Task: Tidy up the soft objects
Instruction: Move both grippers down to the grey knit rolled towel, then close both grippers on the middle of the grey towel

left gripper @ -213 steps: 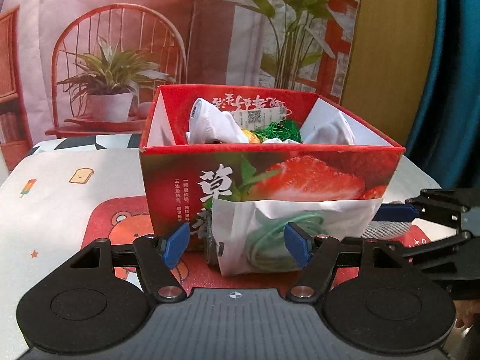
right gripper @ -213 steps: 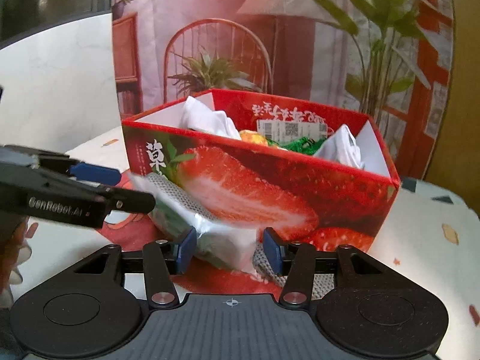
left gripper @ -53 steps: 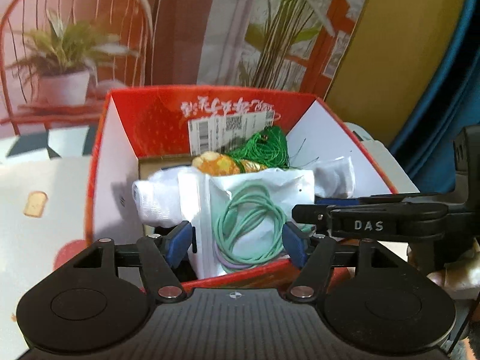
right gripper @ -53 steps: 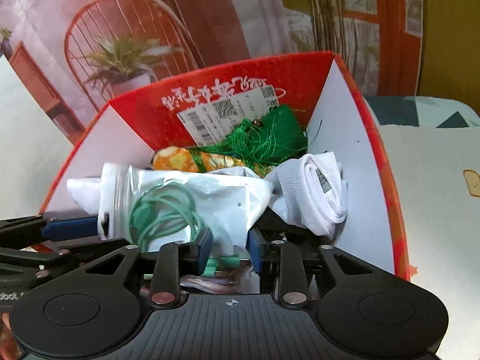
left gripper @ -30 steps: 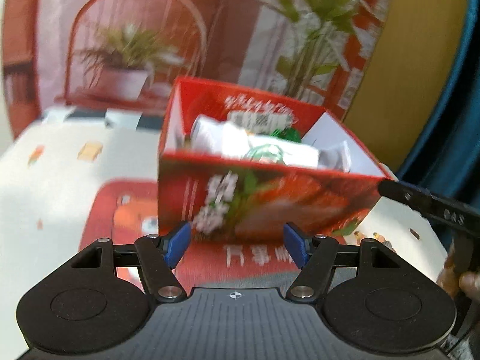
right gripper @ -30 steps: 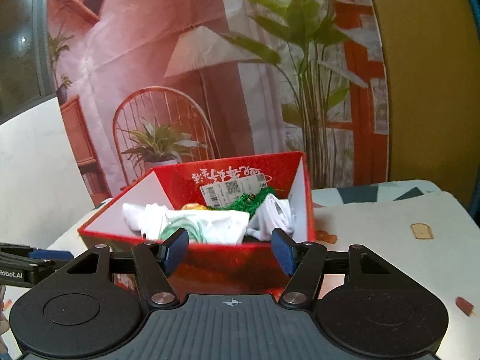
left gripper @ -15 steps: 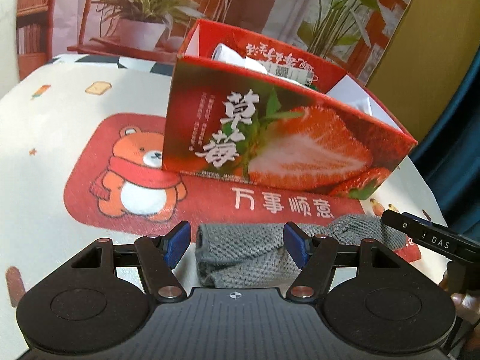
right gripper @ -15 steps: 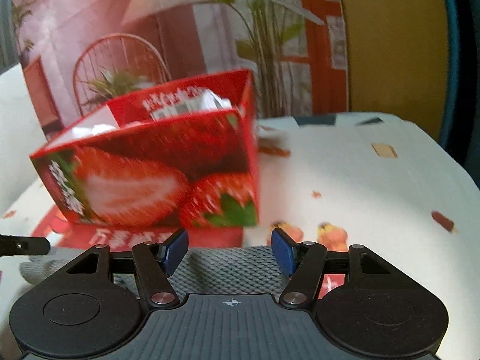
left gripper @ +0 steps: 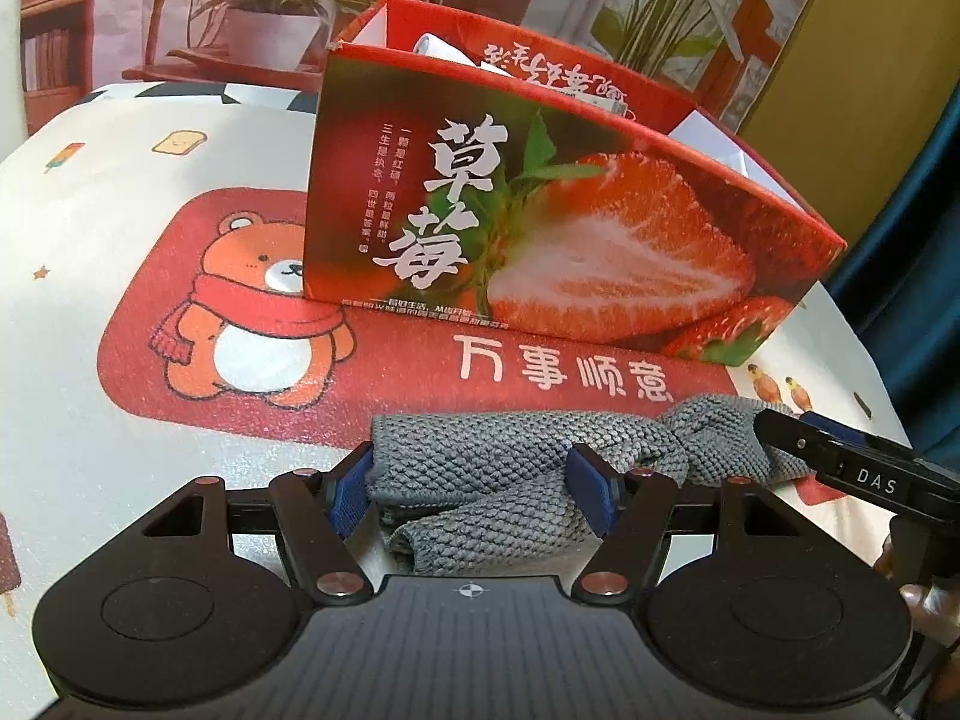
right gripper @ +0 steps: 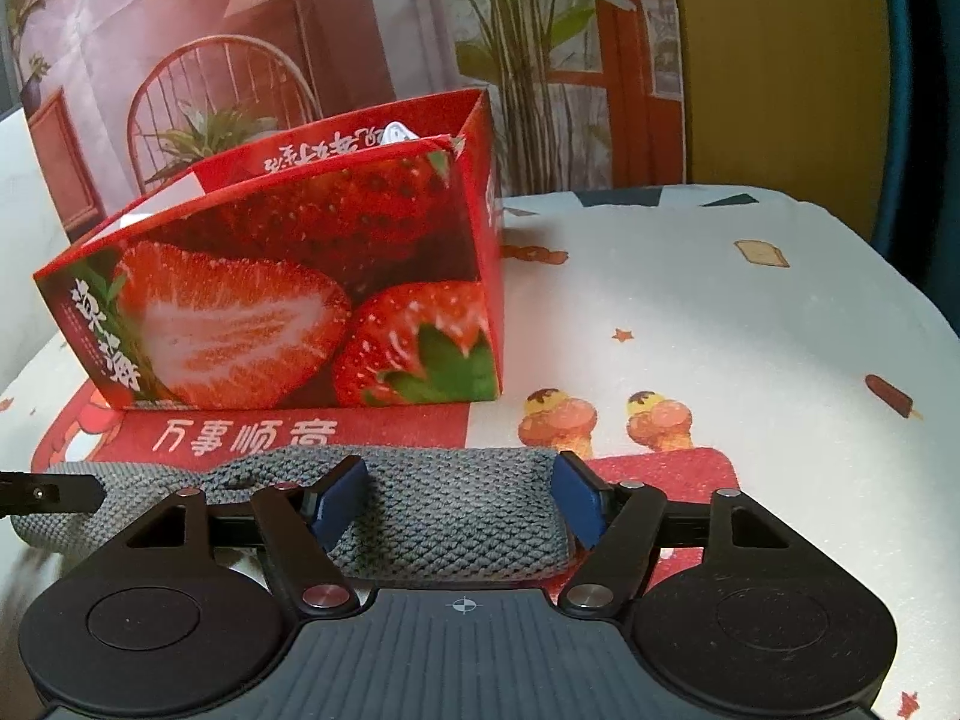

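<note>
A grey knitted cloth [left gripper: 510, 468] lies crumpled on the red bear mat [left gripper: 240, 324] in front of the red strawberry box [left gripper: 570, 240]. My left gripper [left gripper: 474, 495] is open with its blue pads on either side of the cloth's left end. My right gripper [right gripper: 459, 498] is open around the cloth's right end [right gripper: 444, 516]; its finger also shows at the right of the left wrist view [left gripper: 840, 462]. The box [right gripper: 288, 312] holds white soft items that peek over its rim [left gripper: 435, 48].
The table [right gripper: 750, 360] has a white patterned cover with small cartoon prints. A printed backdrop with a chair and plants [right gripper: 240, 60] hangs behind the box. A blue curtain [left gripper: 912, 252] is at the far right.
Both grippers left the box, where the bag with the green cord stays, and came down to the mat. In the last half second both moved closer around the grey cloth.
</note>
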`<control>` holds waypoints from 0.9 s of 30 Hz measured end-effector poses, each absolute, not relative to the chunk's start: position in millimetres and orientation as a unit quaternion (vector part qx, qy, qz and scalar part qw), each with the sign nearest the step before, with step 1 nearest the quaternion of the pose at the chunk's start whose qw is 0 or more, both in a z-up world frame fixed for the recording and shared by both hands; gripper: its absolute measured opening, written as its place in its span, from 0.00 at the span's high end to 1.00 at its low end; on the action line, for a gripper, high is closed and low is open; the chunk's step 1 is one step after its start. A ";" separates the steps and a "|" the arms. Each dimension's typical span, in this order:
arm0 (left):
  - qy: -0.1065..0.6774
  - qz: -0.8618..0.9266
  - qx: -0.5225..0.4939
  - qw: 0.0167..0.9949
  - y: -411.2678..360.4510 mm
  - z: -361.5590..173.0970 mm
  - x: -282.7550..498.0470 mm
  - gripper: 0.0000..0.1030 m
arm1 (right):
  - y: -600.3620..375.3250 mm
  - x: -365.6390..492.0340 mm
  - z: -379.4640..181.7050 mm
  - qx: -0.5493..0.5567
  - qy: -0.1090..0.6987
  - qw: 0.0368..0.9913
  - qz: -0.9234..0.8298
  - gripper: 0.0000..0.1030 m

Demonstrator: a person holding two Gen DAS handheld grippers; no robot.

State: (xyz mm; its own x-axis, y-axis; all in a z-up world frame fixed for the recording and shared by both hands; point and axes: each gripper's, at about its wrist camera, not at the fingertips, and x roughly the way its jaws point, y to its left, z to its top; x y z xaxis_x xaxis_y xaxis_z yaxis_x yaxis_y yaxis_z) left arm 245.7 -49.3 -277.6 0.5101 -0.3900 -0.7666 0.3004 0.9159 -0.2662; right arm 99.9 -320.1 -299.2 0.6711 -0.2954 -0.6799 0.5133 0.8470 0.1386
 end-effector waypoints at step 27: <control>0.382 -0.219 -0.045 0.897 -39.8 -236.0 236.7 0.84 | -312.4 103.9 -270.7 0.171 0.328 0.912 -0.177 0.79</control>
State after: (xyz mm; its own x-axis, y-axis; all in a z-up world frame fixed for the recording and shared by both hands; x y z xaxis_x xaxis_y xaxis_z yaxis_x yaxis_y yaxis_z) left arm 236.7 -39.8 -236.0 0.6128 -0.4268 -0.6651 0.3582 0.9002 -0.2477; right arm 103.9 -312.4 -270.7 0.7223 -0.2106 -0.6588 0.4344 0.8793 0.1952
